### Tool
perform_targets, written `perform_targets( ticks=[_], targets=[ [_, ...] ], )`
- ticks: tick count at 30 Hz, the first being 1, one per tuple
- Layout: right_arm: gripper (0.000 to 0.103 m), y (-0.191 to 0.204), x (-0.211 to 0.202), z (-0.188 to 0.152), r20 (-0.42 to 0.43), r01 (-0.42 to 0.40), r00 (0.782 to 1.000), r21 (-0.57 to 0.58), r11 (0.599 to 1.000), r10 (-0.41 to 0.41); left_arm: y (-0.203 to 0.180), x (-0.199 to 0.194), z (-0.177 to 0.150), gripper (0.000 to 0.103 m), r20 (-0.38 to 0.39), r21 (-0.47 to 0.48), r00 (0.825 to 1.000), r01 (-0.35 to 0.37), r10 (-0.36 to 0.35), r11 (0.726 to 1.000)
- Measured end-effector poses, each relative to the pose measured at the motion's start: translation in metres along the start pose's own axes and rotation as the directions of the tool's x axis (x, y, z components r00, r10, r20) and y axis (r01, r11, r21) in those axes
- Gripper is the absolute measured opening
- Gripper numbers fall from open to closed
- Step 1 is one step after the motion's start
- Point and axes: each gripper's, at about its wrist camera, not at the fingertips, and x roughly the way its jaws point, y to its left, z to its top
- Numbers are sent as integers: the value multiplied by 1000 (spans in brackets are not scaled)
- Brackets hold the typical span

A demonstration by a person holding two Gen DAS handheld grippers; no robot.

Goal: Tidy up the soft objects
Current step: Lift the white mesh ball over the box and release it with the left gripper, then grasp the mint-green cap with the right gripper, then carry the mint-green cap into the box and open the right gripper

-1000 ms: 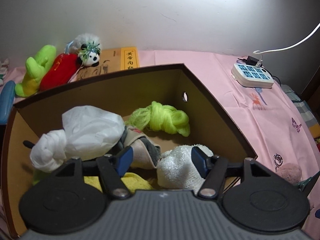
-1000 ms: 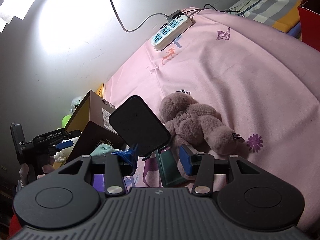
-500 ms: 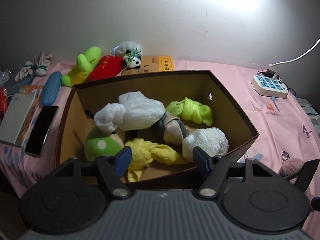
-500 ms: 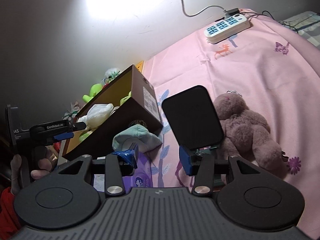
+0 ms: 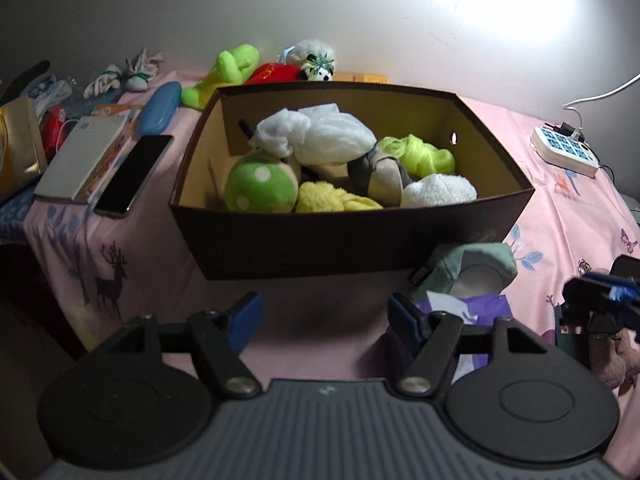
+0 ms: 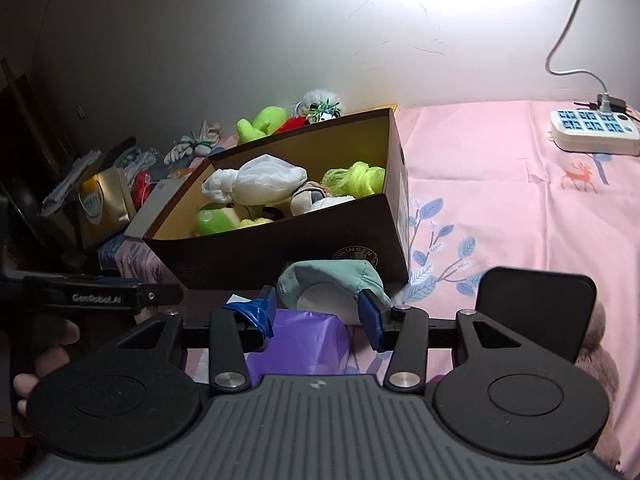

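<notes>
A brown cardboard box (image 5: 352, 236) (image 6: 280, 248) on the pink cloth holds several soft things: a white bundle (image 5: 320, 136), a green spotted plush (image 5: 260, 188), a yellow cloth (image 5: 332, 200), neon green yarn (image 5: 420, 152) and a white fluffy cloth (image 5: 440, 190). A teal plush (image 5: 472, 268) (image 6: 332, 284) lies in front of the box. My left gripper (image 5: 324, 322) is open and empty, in front of the box. My right gripper (image 6: 318, 314) is open, its fingers on either side of the teal plush and just short of it, above a purple pack (image 6: 304, 344).
A green plush (image 5: 228, 72), a red plush (image 5: 276, 72) and a panda toy (image 5: 316, 64) lie behind the box. A phone (image 5: 132, 174), a book (image 5: 80, 156) and a blue case (image 5: 158, 106) lie left. A power strip (image 6: 592, 130) sits far right. A brown plush (image 6: 600, 364) lies right.
My left gripper has pulled back and up out of the box to in front of it. My right gripper has swung left from the brown plush to the teal plush.
</notes>
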Motion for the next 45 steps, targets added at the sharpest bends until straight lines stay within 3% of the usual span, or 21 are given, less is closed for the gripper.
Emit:
perform_targets(
  ticks=[7,15,22,28,38,45],
  targets=[
    [30,2,40,14,-62,51,996,-91,995,-57,8,-3,-30,71,-65,-34,998,-13,11,999],
    [30,4,79,17,-140,118,980,-170,978,-142,16,-8,-44,71,-85,-32,996,-14,11,999],
    [26,-7,97,16,-183,137,971,-95,986,-153,25,-6,-48,71,-102,-22,995,-5,3,1000],
    [0,-1,85,12,-120,143,981,-93,985,-154,36,-2,-48,71,-113,-14,993,12,-13,1000],
    [0,9,32,13,8,153,988,-30,988,-153,41,12,-34,71,-108,49,992,76,-70,996],
    [0,18,-12,56,174,132,976,9,991,-132,29,27,-25,71,-128,107,984,141,-127,984]
  ],
)
